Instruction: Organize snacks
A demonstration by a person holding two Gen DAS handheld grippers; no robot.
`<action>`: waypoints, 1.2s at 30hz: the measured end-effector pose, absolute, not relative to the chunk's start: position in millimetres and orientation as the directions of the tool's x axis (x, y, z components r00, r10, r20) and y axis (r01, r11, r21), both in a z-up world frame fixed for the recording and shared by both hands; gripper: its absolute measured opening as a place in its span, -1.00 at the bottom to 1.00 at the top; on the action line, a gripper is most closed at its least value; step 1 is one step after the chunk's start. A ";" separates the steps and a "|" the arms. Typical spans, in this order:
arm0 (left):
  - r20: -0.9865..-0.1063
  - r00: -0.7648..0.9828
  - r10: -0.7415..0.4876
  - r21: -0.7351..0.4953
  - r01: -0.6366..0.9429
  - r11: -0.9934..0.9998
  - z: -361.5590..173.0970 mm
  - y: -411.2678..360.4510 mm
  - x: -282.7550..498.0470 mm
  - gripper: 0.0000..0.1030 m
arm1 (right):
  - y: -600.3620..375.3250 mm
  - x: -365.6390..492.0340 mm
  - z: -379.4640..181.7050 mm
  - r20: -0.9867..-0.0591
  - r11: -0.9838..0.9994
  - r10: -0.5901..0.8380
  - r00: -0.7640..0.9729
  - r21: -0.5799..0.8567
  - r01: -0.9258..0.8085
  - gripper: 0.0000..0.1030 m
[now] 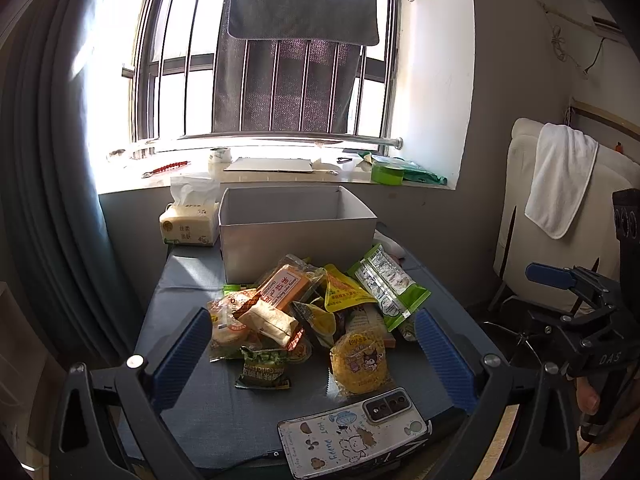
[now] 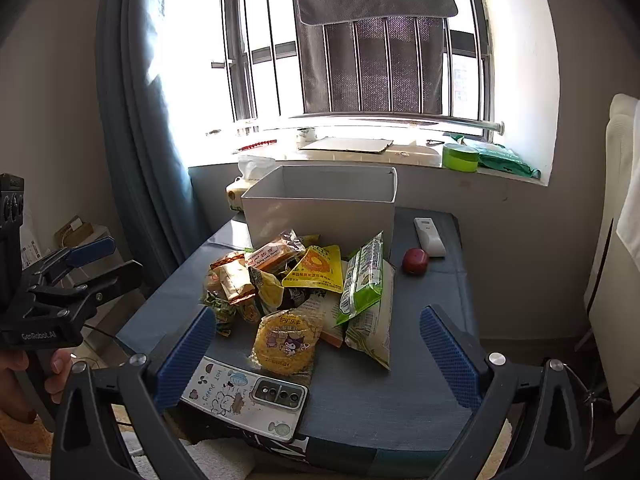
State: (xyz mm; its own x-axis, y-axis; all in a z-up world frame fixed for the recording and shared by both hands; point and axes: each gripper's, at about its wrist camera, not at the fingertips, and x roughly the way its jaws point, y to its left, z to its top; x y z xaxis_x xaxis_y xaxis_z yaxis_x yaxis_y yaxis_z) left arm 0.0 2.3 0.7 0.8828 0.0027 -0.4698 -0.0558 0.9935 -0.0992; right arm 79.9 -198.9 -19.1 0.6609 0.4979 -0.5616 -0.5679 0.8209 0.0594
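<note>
- Many plastic-wrapped snack packets heaped mid-table on a blue-grey tablecloth, none in the box.
- Heap holds a round yellow cracker pack with a cartoon figure at the near edge; a yellow triangular pouch; a long green-and-white bag leaning on a pale rice-cracker bag; an orange cake bar in clear wrap.
- Open grey cardboard box just behind the heap, upright; nothing shows inside, though the floor of it is hidden.
- White phone in a doodled case lies face-down at the near table edge, touching the yellow cracker pack.
- Red apple and white remote control right of the box, close together.
- Soft tissue pack left of the box.
- Left gripper: blue pads spread wide, holding nothing, hovering near side of the heap.
- Right gripper: fingers likewise wide apart, empty, above the phone and cracker pack.
</note>
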 end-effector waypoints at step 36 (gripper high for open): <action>-0.482 0.876 0.010 -0.089 -0.060 0.994 -1.3 1.4 1.3 1.00 | -197.6 81.3 -25.2 -0.574 0.819 0.498 0.650 0.064 -0.571 1.00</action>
State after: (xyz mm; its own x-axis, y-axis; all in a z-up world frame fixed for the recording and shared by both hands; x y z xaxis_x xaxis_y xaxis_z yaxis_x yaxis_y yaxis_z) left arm 1.3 1.4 -1.2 0.8762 0.0104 -0.4818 -0.0604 0.9942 -0.0886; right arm 81.3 -197.6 -25.2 0.6500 0.4979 -0.5741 -0.5705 0.8188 0.0641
